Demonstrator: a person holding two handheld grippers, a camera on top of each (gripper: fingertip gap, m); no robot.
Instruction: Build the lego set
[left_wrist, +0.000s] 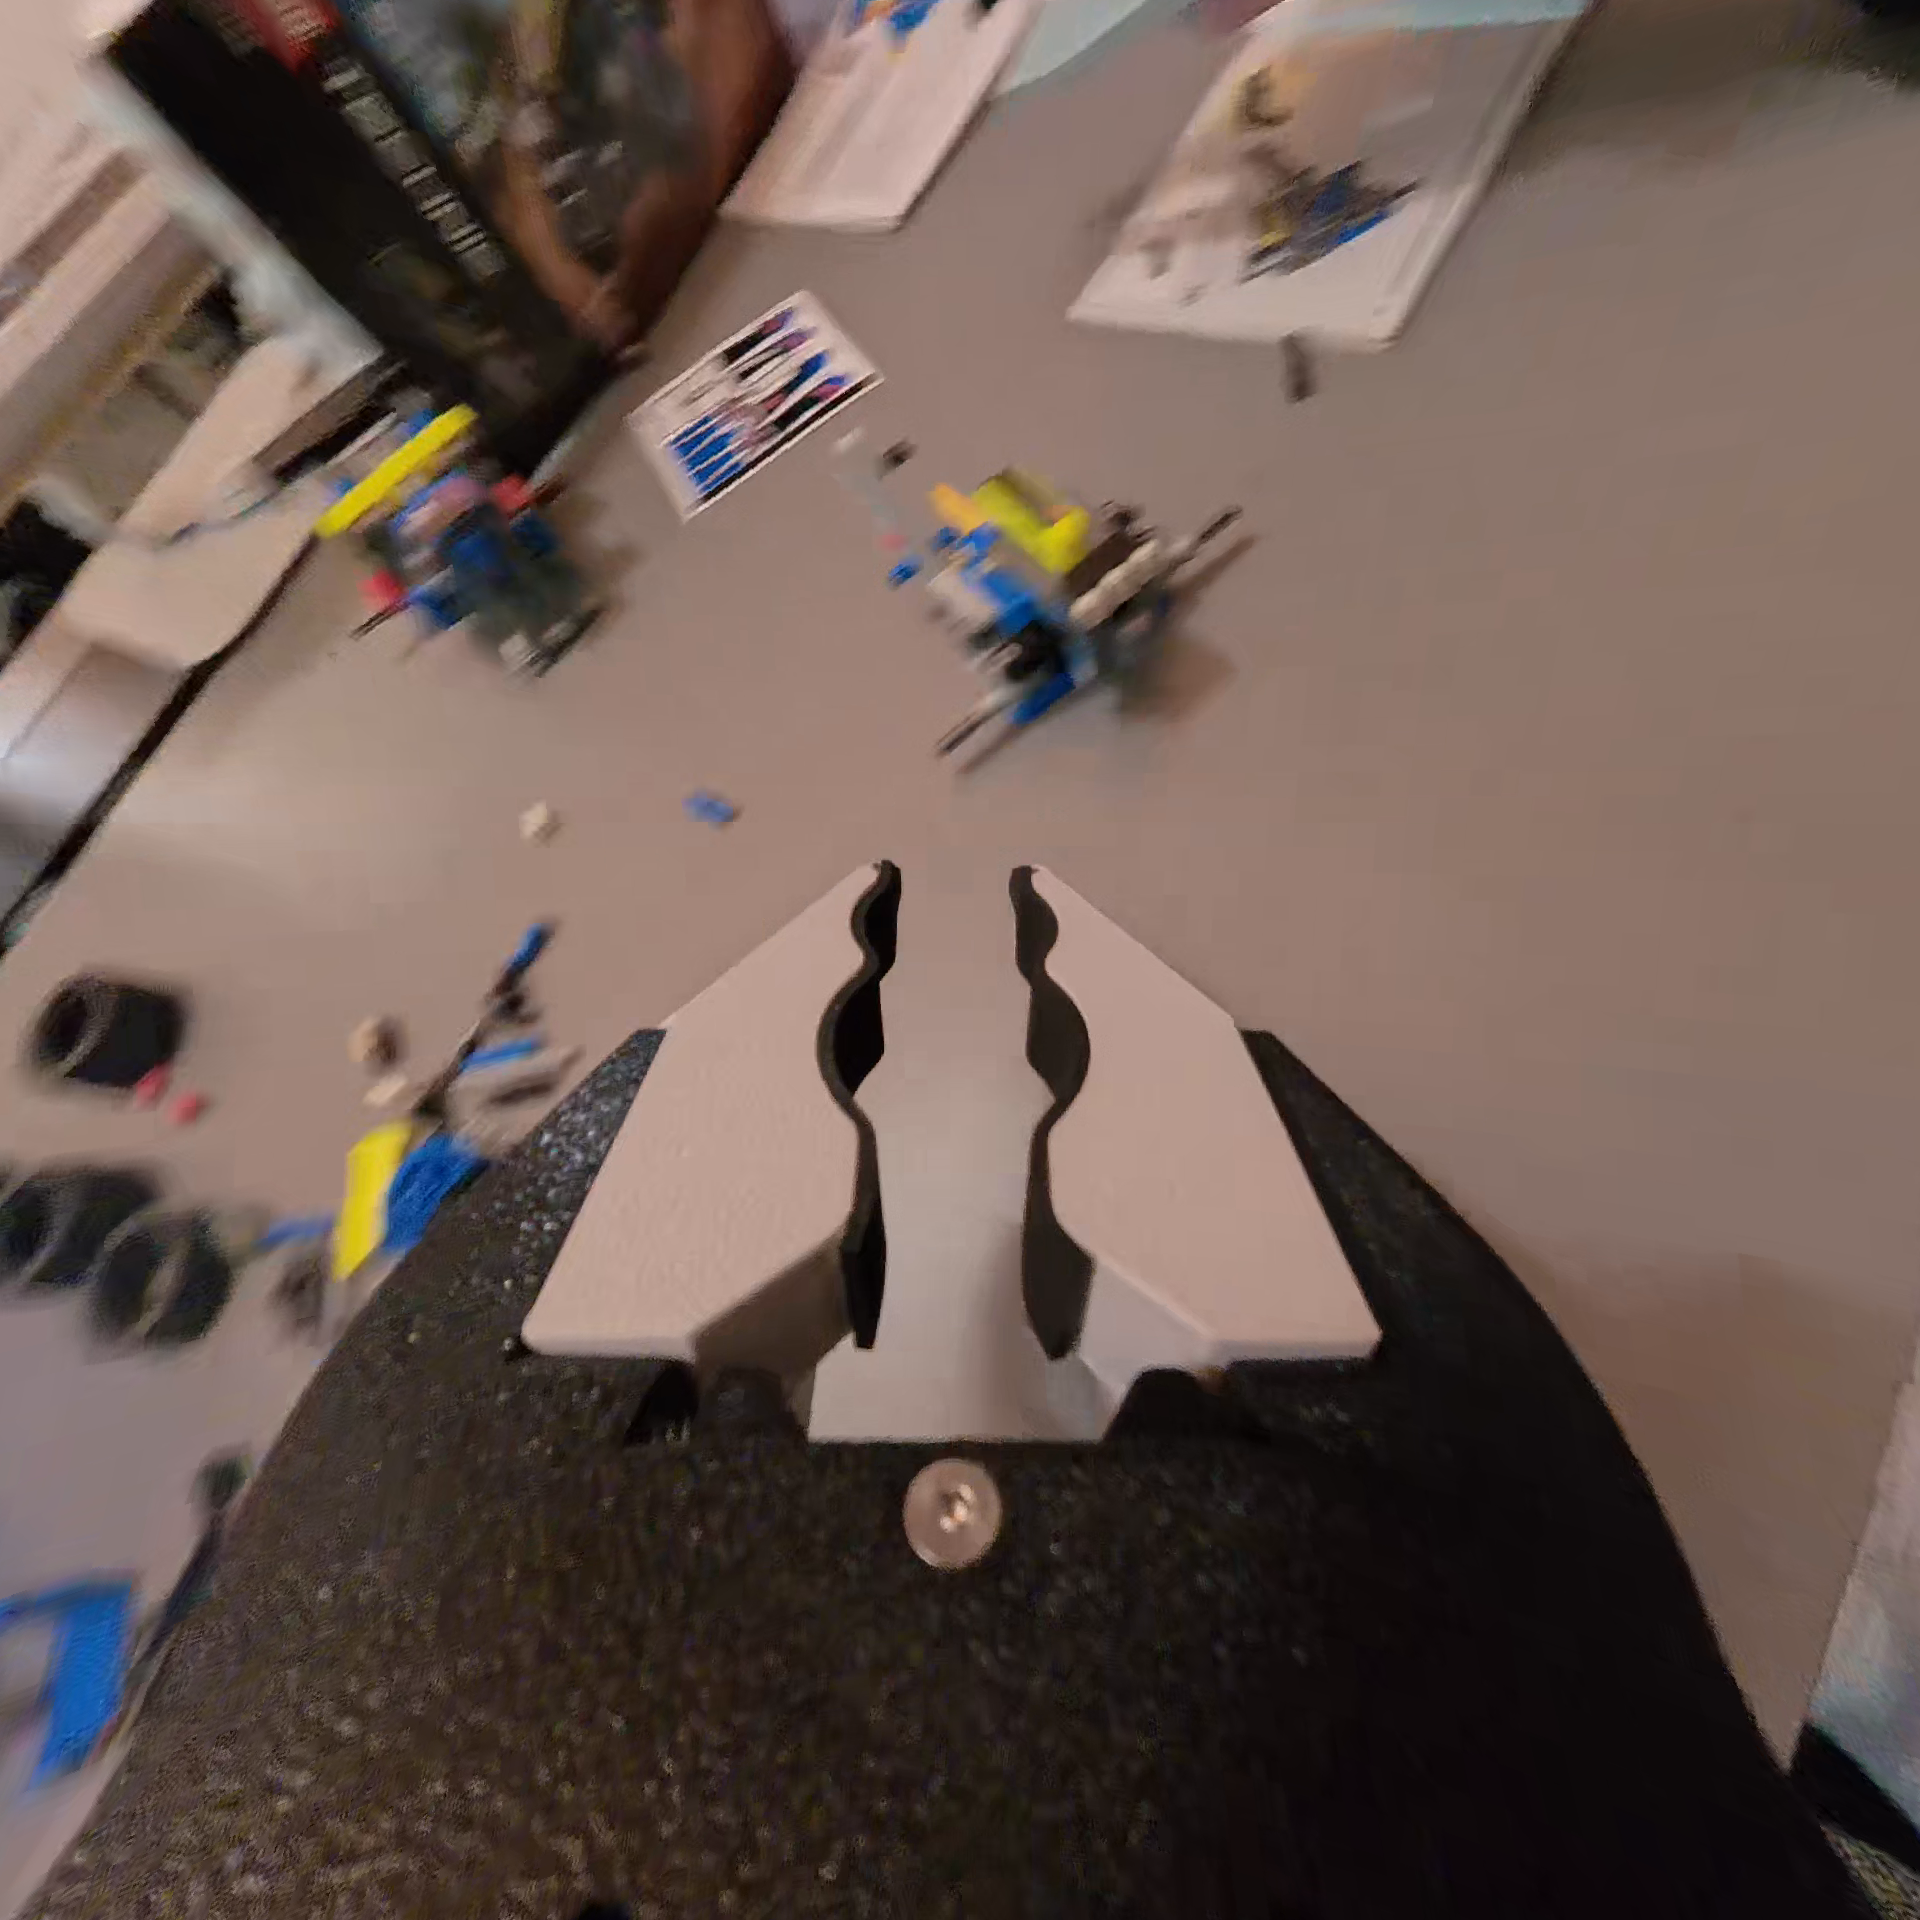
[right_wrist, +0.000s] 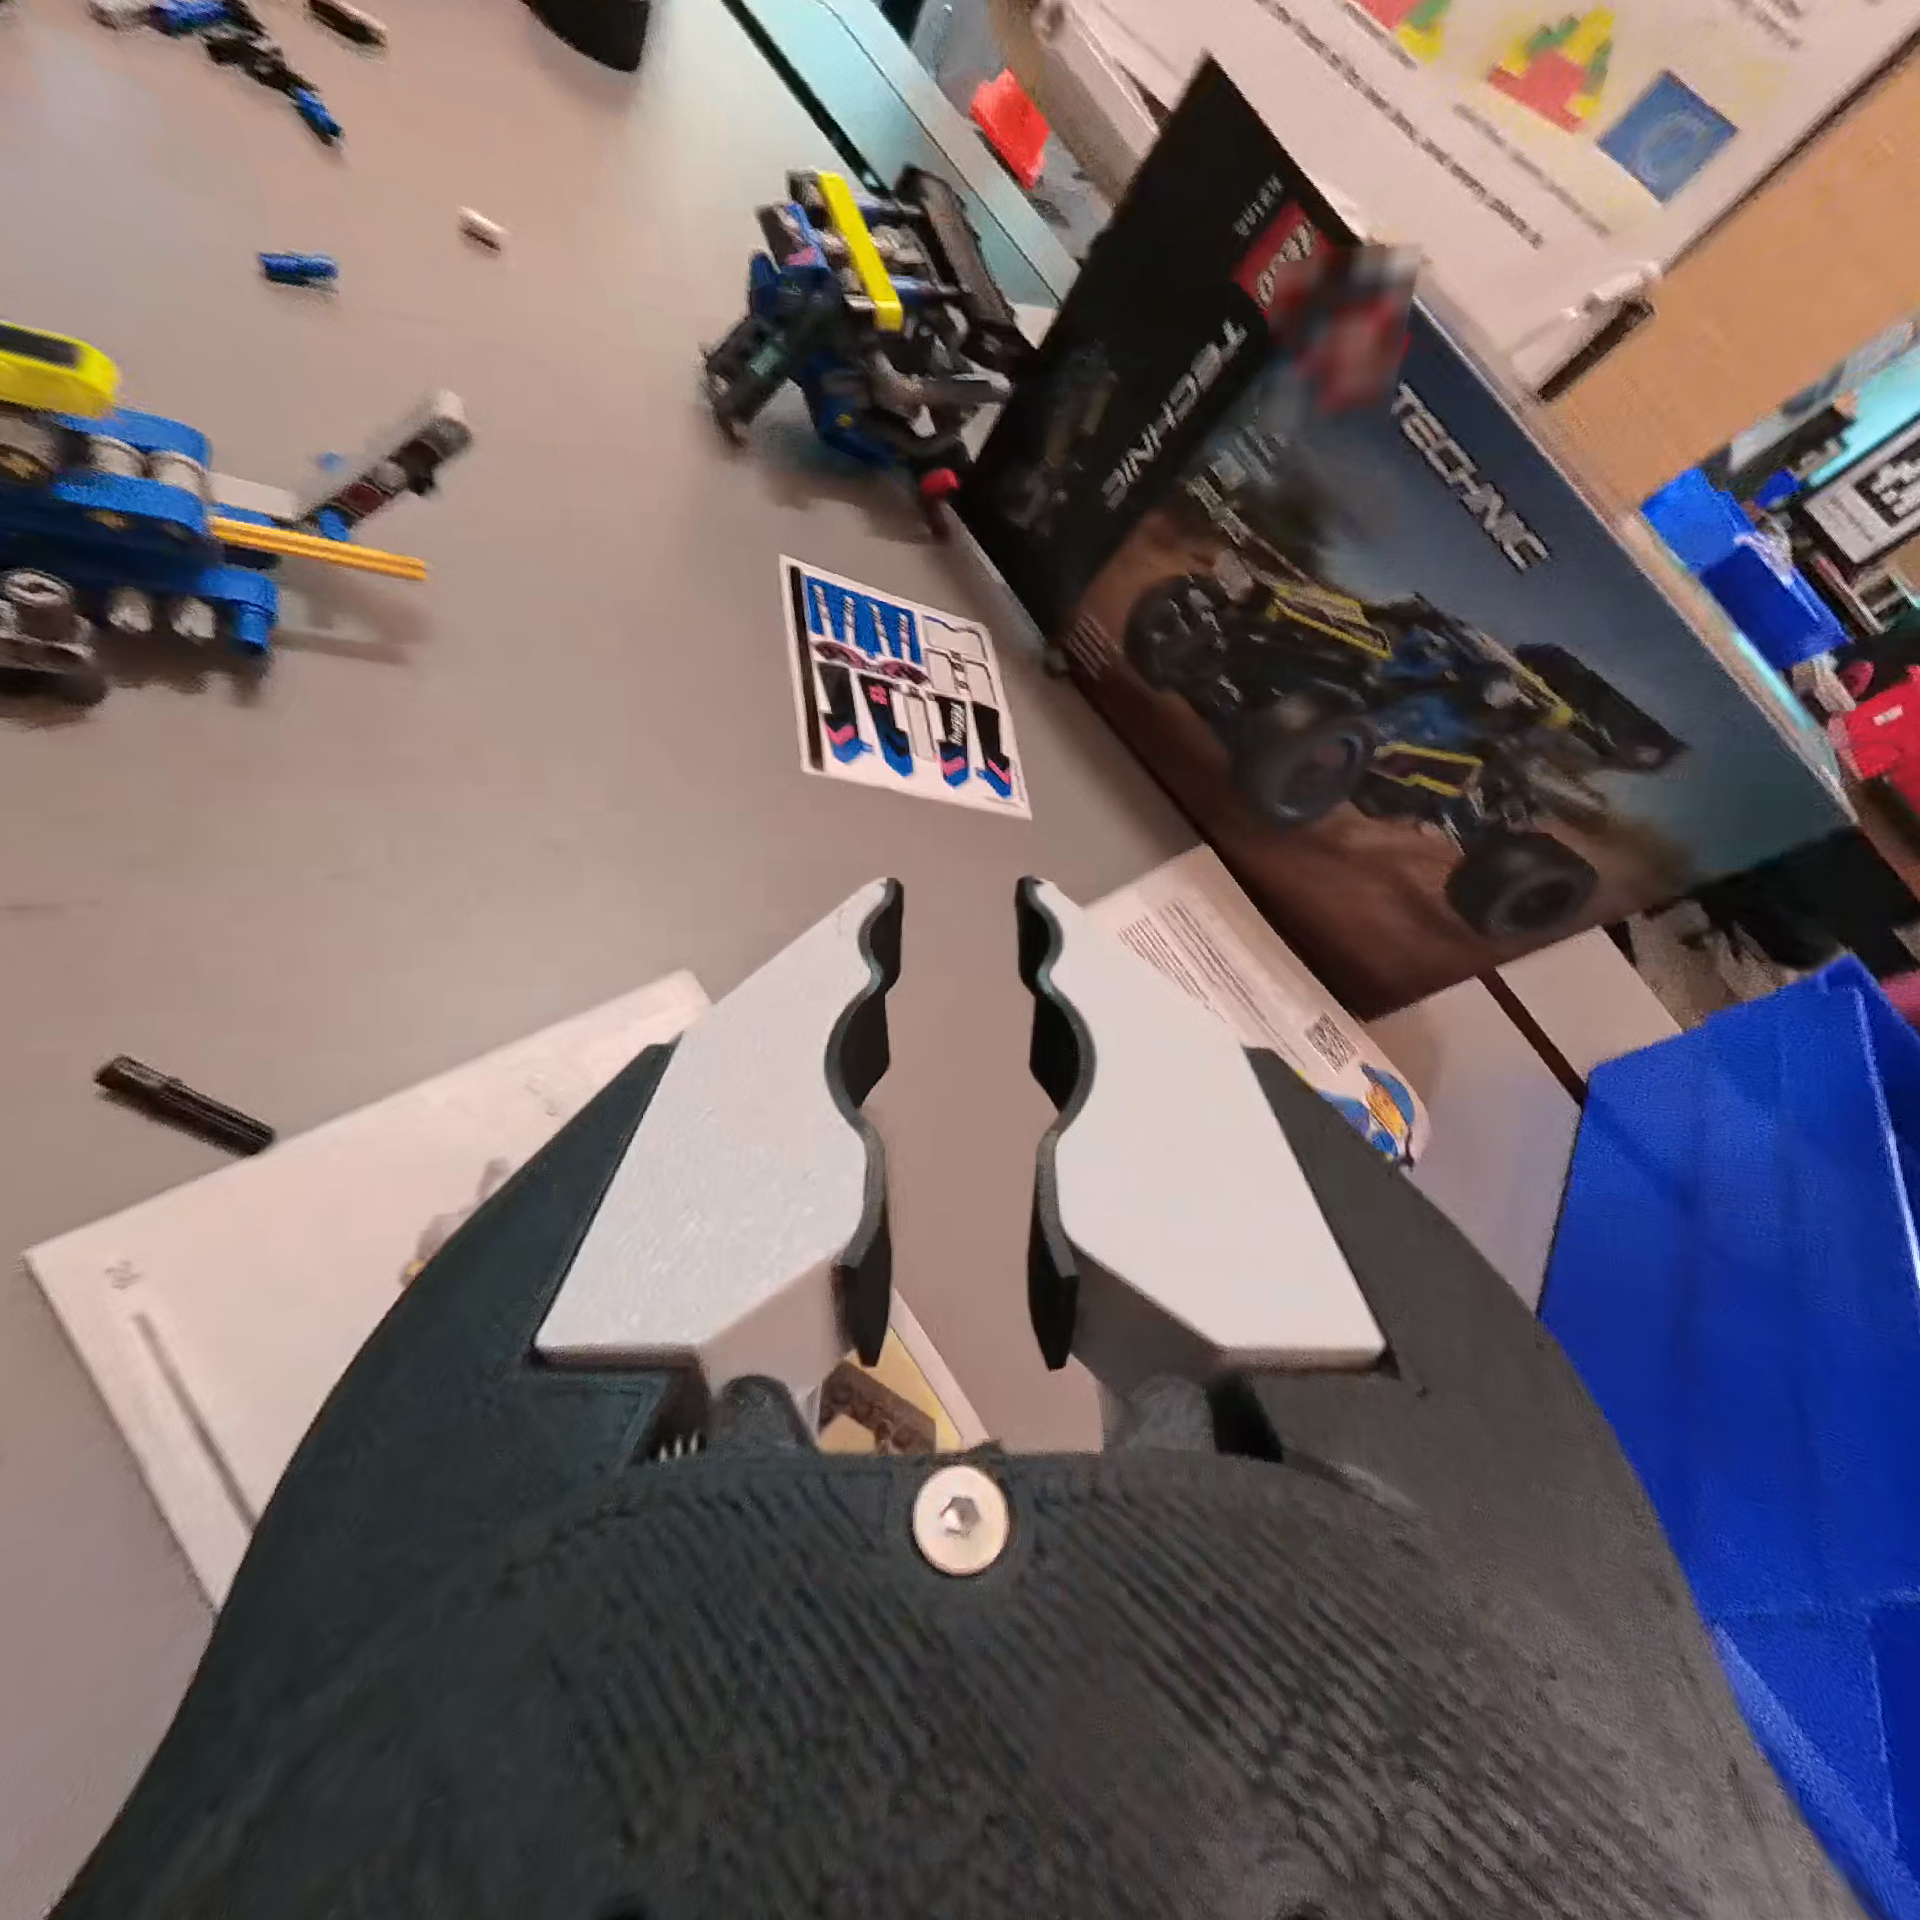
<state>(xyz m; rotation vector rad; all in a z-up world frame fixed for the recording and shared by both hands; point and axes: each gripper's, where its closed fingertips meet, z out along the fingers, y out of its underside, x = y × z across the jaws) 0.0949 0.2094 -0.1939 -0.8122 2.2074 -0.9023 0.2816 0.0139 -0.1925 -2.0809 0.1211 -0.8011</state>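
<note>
My left gripper (left_wrist: 954, 873) is open and holds nothing, above bare grey table (left_wrist: 1455, 935). A small blue piece (left_wrist: 711, 807) and a small white piece (left_wrist: 537, 822) lie just ahead to its left. A half-built blue and yellow brick model (left_wrist: 1049, 582) stands farther ahead. My right gripper (right_wrist: 958, 888) is open and holds nothing, above the table (right_wrist: 416, 831) between two white booklets (right_wrist: 312, 1226) (right_wrist: 1247, 987). A sticker sheet (right_wrist: 899, 686) lies just ahead of it. The left wrist view is blurred.
A large set box (right_wrist: 1351, 623) stands at the right, with a second brick assembly (right_wrist: 862, 322) beside it. A blue bin (right_wrist: 1745, 1351) is close on the right. Black tyres (left_wrist: 104, 1247) and loose parts (left_wrist: 436, 1101) lie at left. A black rod (right_wrist: 182, 1104) lies on the table. Left tips to right tips: about 25 cm. The small blue piece (left_wrist: 711, 807) is about 12 cm from my left fingertips. It turns up in the right wrist view (right_wrist: 294, 263) as well.
</note>
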